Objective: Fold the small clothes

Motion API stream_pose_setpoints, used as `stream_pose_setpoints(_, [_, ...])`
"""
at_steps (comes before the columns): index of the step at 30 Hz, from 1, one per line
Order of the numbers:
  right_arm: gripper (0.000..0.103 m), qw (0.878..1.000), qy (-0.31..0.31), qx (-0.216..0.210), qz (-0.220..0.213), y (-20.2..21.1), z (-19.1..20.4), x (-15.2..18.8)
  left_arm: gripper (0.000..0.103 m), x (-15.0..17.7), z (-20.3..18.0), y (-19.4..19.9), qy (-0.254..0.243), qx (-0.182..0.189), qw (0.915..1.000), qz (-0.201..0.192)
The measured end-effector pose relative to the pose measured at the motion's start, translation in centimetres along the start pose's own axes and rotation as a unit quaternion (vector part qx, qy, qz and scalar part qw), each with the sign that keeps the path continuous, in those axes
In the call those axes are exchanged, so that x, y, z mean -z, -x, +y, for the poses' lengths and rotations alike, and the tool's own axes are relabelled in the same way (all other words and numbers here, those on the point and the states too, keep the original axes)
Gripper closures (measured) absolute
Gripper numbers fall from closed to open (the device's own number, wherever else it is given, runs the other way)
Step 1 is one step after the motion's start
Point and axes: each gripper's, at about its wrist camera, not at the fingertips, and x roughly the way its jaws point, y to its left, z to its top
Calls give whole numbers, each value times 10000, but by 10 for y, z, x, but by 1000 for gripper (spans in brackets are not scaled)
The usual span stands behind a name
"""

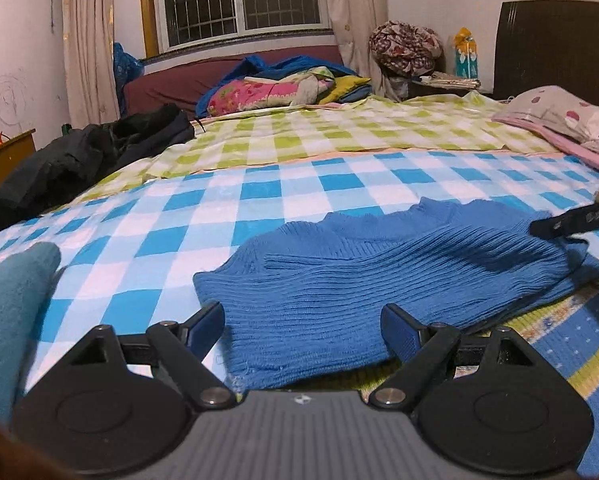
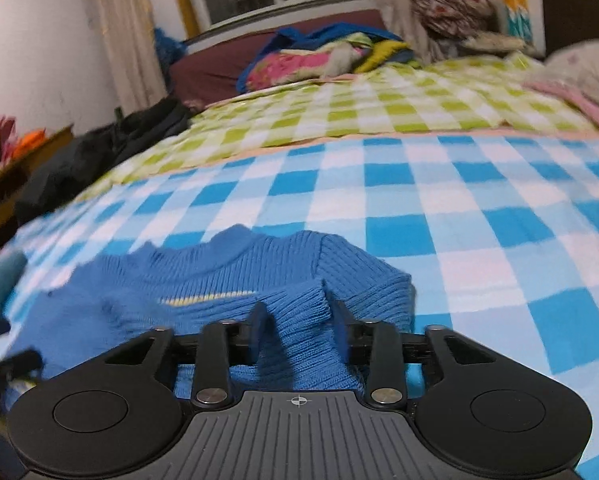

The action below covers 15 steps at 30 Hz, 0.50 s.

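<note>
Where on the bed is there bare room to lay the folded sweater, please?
Free: the blue-checked cover right of the blue sweater, and the green-checked stretch behind it. Crowded: dark clothes at left, bedding pile under the window.

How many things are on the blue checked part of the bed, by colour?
Blue: 1, the ribbed sweater, its sleeve between the right tongs
Teal: 1, a cloth at the left edge
Total: 2
</note>
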Motion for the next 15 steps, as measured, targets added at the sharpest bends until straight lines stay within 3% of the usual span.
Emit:
stream_pose_setpoints(4, [97,9987,-278,81,-408,17,-8,-3,13,0,1,-2,-51,-101,9999,-59])
stream_pose_setpoints(7, [99,9956,-616,150,-683,26,-20,-6,12,3,5,-9,-22,-274,9996,11])
stream_pose_setpoints(13, [98,9969,-358,680,-168,7,-21,2,12,7,16,-8,194,-302,9992,188])
stream_pose_setpoints(15, [88,9962,-376,775,-150,8,-21,3,12,7,16,-3,149,-347,9992,154])
